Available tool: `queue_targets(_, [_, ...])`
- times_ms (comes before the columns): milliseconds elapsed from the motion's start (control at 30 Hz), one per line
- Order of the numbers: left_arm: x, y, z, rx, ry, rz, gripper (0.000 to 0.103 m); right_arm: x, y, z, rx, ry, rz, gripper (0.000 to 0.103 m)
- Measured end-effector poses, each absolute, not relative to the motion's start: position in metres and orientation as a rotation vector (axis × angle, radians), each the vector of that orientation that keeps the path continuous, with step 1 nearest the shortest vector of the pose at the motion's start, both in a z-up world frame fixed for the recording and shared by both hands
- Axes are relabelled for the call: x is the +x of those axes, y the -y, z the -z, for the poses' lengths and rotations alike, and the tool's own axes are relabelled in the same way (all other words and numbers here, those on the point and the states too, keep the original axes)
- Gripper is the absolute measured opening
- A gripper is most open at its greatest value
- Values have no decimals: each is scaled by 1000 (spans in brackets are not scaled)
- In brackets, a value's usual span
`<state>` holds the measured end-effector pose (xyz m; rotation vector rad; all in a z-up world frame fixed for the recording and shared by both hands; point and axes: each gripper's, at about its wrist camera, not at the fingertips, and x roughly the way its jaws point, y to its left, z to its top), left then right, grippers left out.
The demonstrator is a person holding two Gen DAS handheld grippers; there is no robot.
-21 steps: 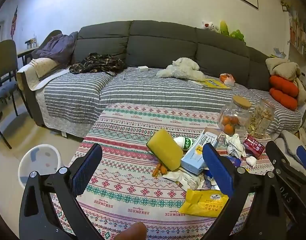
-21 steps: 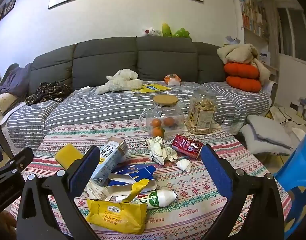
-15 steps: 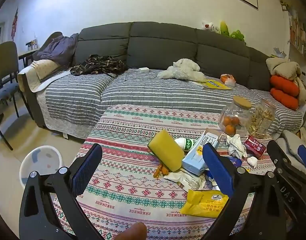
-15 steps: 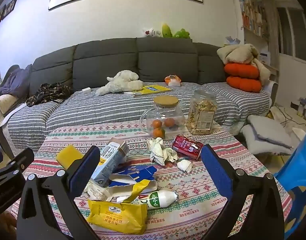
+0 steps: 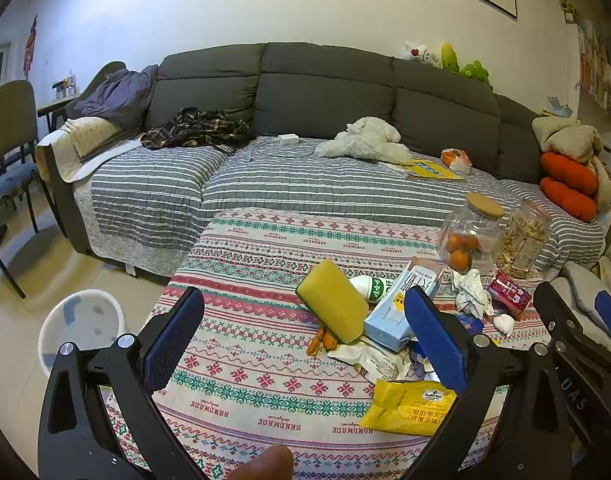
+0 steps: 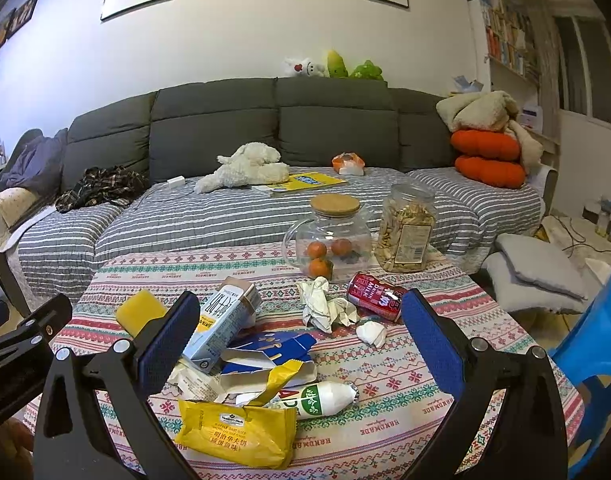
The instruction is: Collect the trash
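Trash lies on the patterned tablecloth point(image 6: 425, 408): a yellow snack wrapper point(image 6: 237, 432), a blue milk carton point(image 6: 221, 324), a torn blue box point(image 6: 269, 350), a small white bottle point(image 6: 325, 398), crumpled paper point(image 6: 325, 308), a tissue ball point(image 6: 371, 333) and a red can point(image 6: 375, 302). The wrapper point(image 5: 409, 406), carton point(image 5: 401, 308) and can point(image 5: 509, 294) also show in the left wrist view. My right gripper point(image 6: 301, 344) is open above the pile. My left gripper point(image 5: 305, 340) is open over the table's left part, empty.
A yellow sponge point(image 5: 333, 300) leans on the pile. A glass jar of oranges point(image 6: 331, 240) and a snack jar point(image 6: 405, 232) stand at the table's back. A white bin point(image 5: 79, 326) sits on the floor left. A blue chair point(image 6: 597, 360) is right; a sofa point(image 6: 265, 128) behind.
Both views have shifted slightly down, so both grippers have risen a little. Nothing on the table has moved. Both grippers stay open.
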<state>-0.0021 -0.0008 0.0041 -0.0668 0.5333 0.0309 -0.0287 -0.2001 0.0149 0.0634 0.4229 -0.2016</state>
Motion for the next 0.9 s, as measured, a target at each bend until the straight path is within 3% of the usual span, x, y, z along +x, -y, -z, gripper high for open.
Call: queue_targets(900, [-1, -4, 0, -90, -531, -34, 96, -27, 200, -13, 67, -432, 198, 98])
